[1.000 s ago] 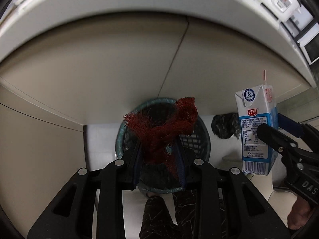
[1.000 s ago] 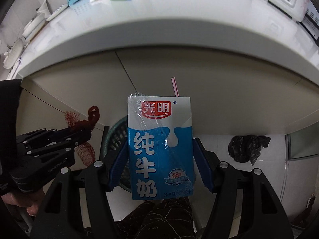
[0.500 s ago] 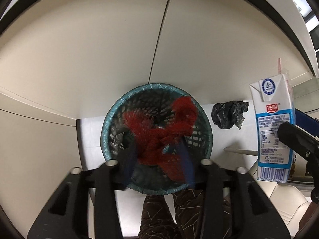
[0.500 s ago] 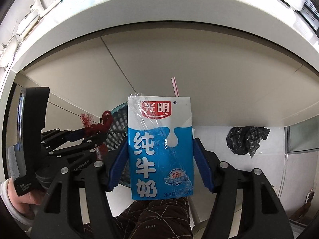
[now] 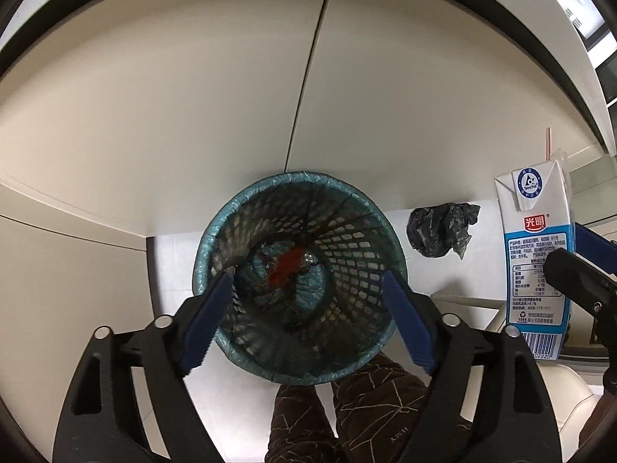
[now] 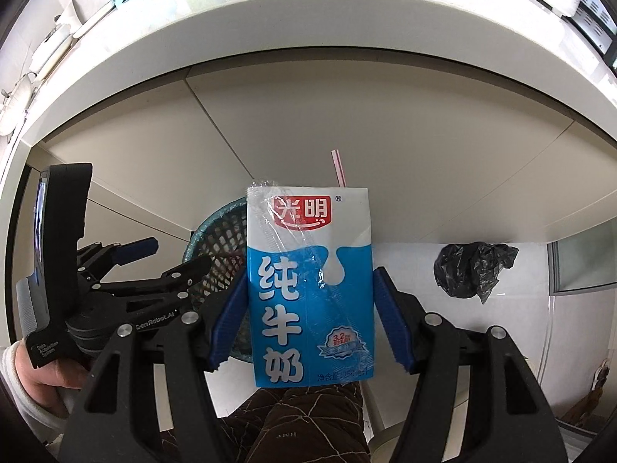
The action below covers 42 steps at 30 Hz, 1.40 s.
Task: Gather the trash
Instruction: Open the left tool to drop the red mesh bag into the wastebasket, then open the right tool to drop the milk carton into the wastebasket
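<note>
the bin [image 5: 246, 208] is teal mesh with a dark latticed wall; a red net [image 5: 285, 268] shows at its bottom. the carton [image 6: 308, 289] is blue and white with a red label, white characters, and a pink straw [image 6: 338, 168]. each hand-held gripper has black arms and blue pads [image 5: 405, 320]. the bag [image 6: 472, 268] on the floor is black. the trousers [image 5: 370, 409] are dark brown with pale crackle lines. the cabinet [image 5: 193, 96] is cream, the worktop [image 6: 308, 31] white.
</note>
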Each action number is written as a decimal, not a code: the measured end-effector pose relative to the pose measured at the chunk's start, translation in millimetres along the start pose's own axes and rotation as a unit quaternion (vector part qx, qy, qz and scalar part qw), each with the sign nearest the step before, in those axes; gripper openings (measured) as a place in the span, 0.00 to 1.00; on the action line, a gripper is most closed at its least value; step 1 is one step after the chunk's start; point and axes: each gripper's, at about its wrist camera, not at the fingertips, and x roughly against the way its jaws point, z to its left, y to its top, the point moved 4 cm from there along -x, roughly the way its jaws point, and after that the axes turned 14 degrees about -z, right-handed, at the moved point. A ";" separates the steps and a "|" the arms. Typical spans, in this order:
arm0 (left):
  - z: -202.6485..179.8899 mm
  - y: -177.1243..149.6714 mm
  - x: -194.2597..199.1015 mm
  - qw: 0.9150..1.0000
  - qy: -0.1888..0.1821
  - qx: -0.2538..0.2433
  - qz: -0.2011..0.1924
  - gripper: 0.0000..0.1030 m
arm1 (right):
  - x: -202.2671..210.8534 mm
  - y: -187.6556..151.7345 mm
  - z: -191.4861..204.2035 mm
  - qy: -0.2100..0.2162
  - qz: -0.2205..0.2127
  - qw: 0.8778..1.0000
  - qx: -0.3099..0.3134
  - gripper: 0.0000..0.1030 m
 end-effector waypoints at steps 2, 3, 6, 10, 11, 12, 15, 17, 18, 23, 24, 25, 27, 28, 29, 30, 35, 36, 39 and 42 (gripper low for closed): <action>0.2 2.0 7.0 1.000 0.002 -0.002 -0.006 0.81 | 0.5 0.4 0.0 0.002 -0.002 1.000 0.000 0.59; 2.1 2.9 10.7 1.000 0.005 -0.004 -0.010 0.82 | 1.3 0.2 -1.3 0.004 -0.003 1.000 -0.001 0.59; 10.0 5.6 22.4 1.000 0.017 -0.001 -0.019 0.86 | 0.8 -0.5 0.3 0.008 -0.005 1.000 -0.004 0.59; 27.4 8.5 32.5 0.999 0.023 0.017 -0.021 0.88 | -1.3 0.8 10.8 0.018 -0.008 1.000 -0.003 0.60; 31.7 10.0 37.0 0.999 0.024 0.020 -0.024 0.90 | -2.7 0.6 14.1 0.020 -0.009 1.000 -0.002 0.60; 36.2 10.9 41.0 0.999 0.026 0.022 -0.027 0.91 | -4.5 0.7 17.5 0.023 -0.010 1.000 -0.001 0.60; 51.5 13.6 52.7 0.998 0.037 0.026 -0.033 0.94 | -12.0 -0.9 28.8 0.030 -0.009 0.999 0.005 0.60; 61.1 13.8 60.1 0.998 0.043 0.034 -0.035 0.94 | -17.6 -3.2 40.0 0.032 -0.006 0.999 0.014 0.60; 65.8 14.0 63.2 0.998 0.046 0.038 -0.036 0.94 | -19.9 -4.1 43.2 0.032 -0.005 0.999 0.017 0.60; 86.2 11.9 74.7 0.997 0.056 0.047 -0.037 0.94 | -31.5 -8.3 63.3 0.037 0.006 0.999 0.030 0.60; 89.3 11.1 76.8 0.997 0.056 0.048 -0.036 0.94 | -33.6 -9.2 64.9 0.038 0.009 0.999 0.031 0.60; 91.7 10.8 78.9 0.997 0.057 0.048 -0.036 0.94 | -35.7 -10.4 65.9 0.038 0.011 0.999 0.034 0.60; 95.4 10.1 83.3 0.996 0.057 0.049 -0.038 0.94 | -43.2 -11.2 65.8 0.038 0.016 0.998 0.038 0.60; 96.8 9.9 85.2 0.996 0.057 0.049 -0.040 0.94 | -45.2 -11.7 67.2 0.038 0.019 0.998 0.040 0.60; 98.2 9.5 86.3 0.996 0.058 0.048 -0.041 0.94 | -47.0 -12.0 67.6 0.039 0.022 0.998 0.040 0.60; 98.8 8.5 86.7 0.996 0.059 0.048 -0.041 0.94 | -48.1 -12.5 68.6 0.040 0.024 0.998 0.039 0.61; 104.1 7.9 91.6 0.996 0.055 0.054 -0.044 0.94 | -55.6 -15.1 61.5 0.045 0.040 0.998 0.036 0.68; 104.6 8.0 91.5 0.996 0.054 0.056 -0.044 0.94 | -55.3 -14.2 60.8 0.044 0.037 0.998 0.035 0.70; 101.8 8.9 91.5 0.996 0.054 0.052 -0.047 0.94 | -54.5 -14.3 57.2 0.044 0.033 0.998 0.029 0.79; 97.4 9.8 91.2 0.996 0.054 0.050 -0.048 0.94 | -48.8 -12.5 53.5 0.040 0.030 0.998 0.026 0.83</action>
